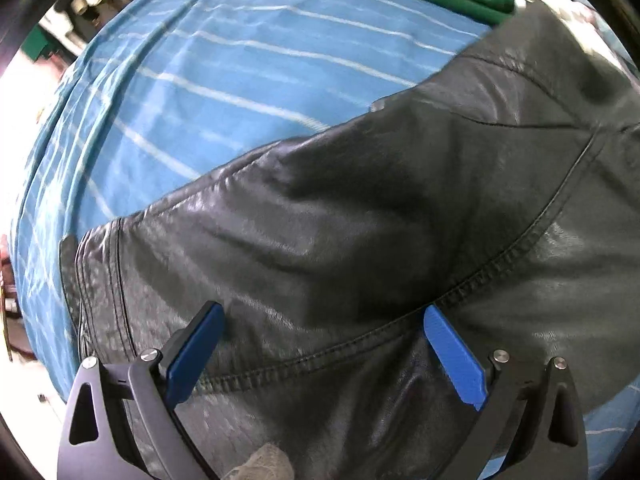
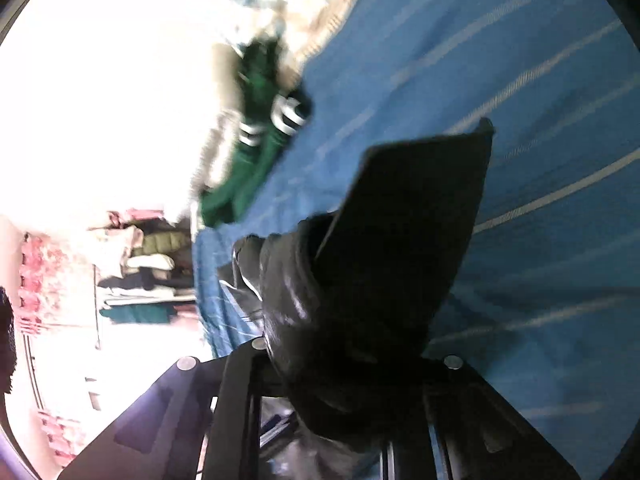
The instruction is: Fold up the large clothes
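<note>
Black leather jacket is being spread on blue striped bedsheet, unfolded. Left claw is being held open above a seam; right claw is being clamped on a jacket edge.

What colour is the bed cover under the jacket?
Blue with thin white stripes, the bed cover shows best in the left wrist view.
</note>
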`<state>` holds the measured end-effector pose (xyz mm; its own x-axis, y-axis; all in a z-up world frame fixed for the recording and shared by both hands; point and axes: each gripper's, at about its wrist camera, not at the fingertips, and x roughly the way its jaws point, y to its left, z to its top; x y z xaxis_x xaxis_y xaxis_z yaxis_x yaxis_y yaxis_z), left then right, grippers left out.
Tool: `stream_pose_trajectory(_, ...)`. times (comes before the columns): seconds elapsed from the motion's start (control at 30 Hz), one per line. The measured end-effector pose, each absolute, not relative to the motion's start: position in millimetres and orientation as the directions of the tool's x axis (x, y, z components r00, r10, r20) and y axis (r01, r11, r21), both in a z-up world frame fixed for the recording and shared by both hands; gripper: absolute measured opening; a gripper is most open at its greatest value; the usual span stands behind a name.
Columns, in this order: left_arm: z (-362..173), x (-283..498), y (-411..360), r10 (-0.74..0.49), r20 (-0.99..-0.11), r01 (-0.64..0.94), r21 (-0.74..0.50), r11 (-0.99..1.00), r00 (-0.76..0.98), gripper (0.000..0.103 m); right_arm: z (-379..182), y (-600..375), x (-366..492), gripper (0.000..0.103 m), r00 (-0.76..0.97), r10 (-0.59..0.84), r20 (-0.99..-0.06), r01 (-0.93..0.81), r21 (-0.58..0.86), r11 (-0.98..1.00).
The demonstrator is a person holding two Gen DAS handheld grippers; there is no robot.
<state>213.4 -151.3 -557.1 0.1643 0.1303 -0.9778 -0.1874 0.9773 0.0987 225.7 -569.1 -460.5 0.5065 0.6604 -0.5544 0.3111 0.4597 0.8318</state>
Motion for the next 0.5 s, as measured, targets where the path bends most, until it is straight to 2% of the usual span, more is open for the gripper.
stream_pose_trajectory(0.13,-559,236,-186,0.071,-0.975,-0.088,0.053,0.995,0.210,0.103,-412,-570,228,0.014,0.554,0.625,-0.550,0.248,0.826,0.506)
stream_pose_trajectory(0.3,-566,281,-214,-0.085,-0.974,-0.025,-0.092,0.995,0.212,0.103,-356,-539,252,0.014,0.549,0.587,-0.595,0.107,0.747,0.657)
stream_pose_trajectory(0.37,-559,280,-204,-0.092,-0.975,-0.068,-0.107,0.992,0.201,0.103,-339,-512,262,0.014,0.525,0.600,-0.603,0.043,0.723,0.690)
stream_pose_trajectory(0.5,-526,232,-140,-0.123,-0.969,-0.258,-0.178,0.950,0.216,0.102,-315,-435,265,0.013,0.440,0.646,-0.624,-0.105,0.679,0.727)
